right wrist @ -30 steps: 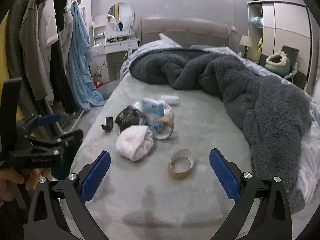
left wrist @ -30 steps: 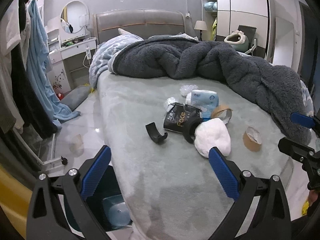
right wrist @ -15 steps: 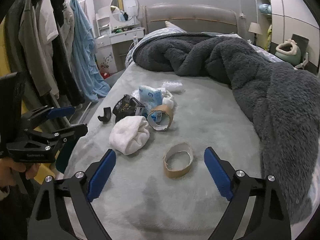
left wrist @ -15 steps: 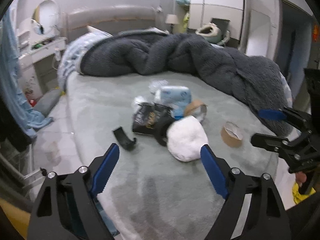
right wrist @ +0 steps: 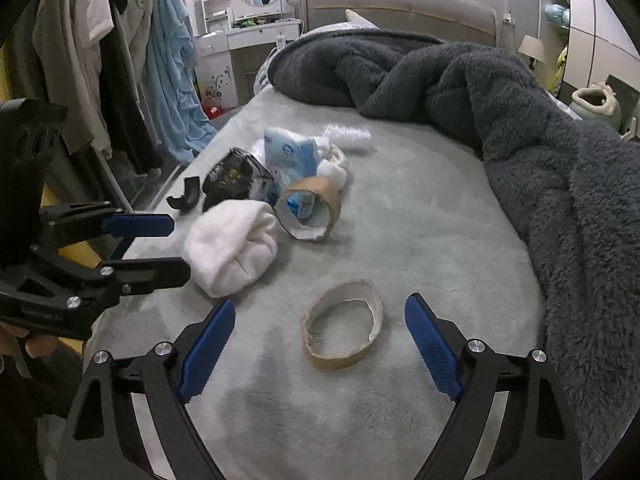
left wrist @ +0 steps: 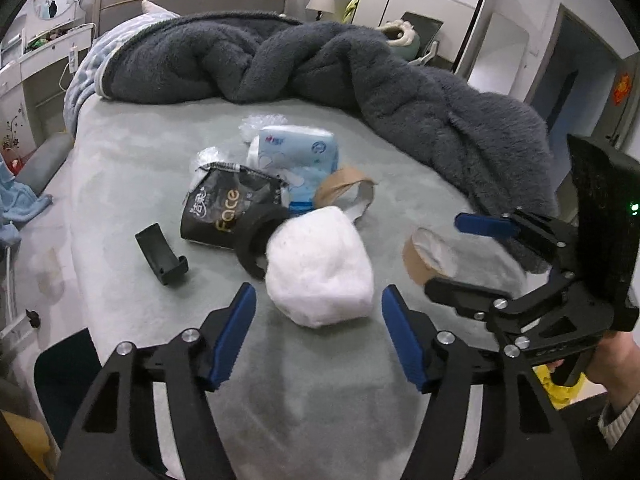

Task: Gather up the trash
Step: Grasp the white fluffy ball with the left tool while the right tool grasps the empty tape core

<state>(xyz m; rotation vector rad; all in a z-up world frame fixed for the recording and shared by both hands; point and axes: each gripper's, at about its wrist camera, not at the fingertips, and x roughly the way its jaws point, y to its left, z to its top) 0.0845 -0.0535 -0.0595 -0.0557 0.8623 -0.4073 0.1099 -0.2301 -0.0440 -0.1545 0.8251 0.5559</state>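
Trash lies in a pile on the grey-green bed (left wrist: 132, 152). A white crumpled wad (left wrist: 320, 272) sits just ahead of my left gripper (left wrist: 318, 316); its near edge lies between the blue pads, which are closing and do not touch it. Behind the wad lie a black "Face" packet (left wrist: 224, 216), a blue tissue pack (left wrist: 296, 152), a torn cardboard ring (left wrist: 344, 192) and a black curved clip (left wrist: 160, 256). A flat brown tape ring (right wrist: 342, 328) lies between the fingertips of my right gripper (right wrist: 320, 324), which stands open around it without touching.
A dark grey fleece blanket (right wrist: 520, 128) is heaped along the far and right side of the bed. Clothes hang on a rack (right wrist: 100, 60) at the left. A dark bin (left wrist: 68, 376) stands on the floor by the bed's near left corner. A wardrobe (left wrist: 432, 4) is at the back.
Both grippers came forward and down toward the bed. The left jaws narrowed and now flank the white wad's near edge. The tape ring now lies between the right fingertips.
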